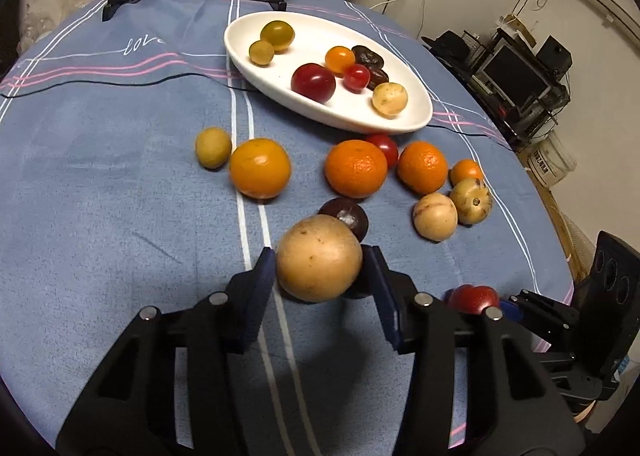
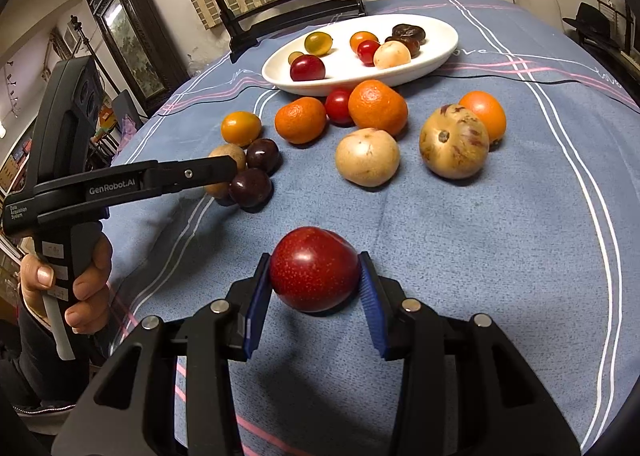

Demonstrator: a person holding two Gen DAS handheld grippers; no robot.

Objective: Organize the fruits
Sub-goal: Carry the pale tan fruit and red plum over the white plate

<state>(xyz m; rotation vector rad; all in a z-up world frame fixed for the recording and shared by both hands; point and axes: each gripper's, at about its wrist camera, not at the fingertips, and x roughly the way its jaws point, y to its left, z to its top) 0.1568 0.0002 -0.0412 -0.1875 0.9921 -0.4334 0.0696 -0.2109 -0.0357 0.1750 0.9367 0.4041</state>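
Left wrist view: the left gripper (image 1: pixel 320 270) clamps a round tan fruit (image 1: pixel 319 258) above the blue striped bench cloth (image 1: pixel 100 176), with the white oval dish (image 1: pixel 400 122) of small fruits beyond.

Right wrist view: the right gripper (image 2: pixel 314 276) grips a round red plum (image 2: pixel 314 269) near the cloth's front edge.

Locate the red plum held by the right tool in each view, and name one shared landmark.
Left wrist: red plum at lower right, partly hidden behind the left tool's finger.
Right wrist: red plum at lower centre, clamped between blue pads.
Shared landmark: white oval dish.
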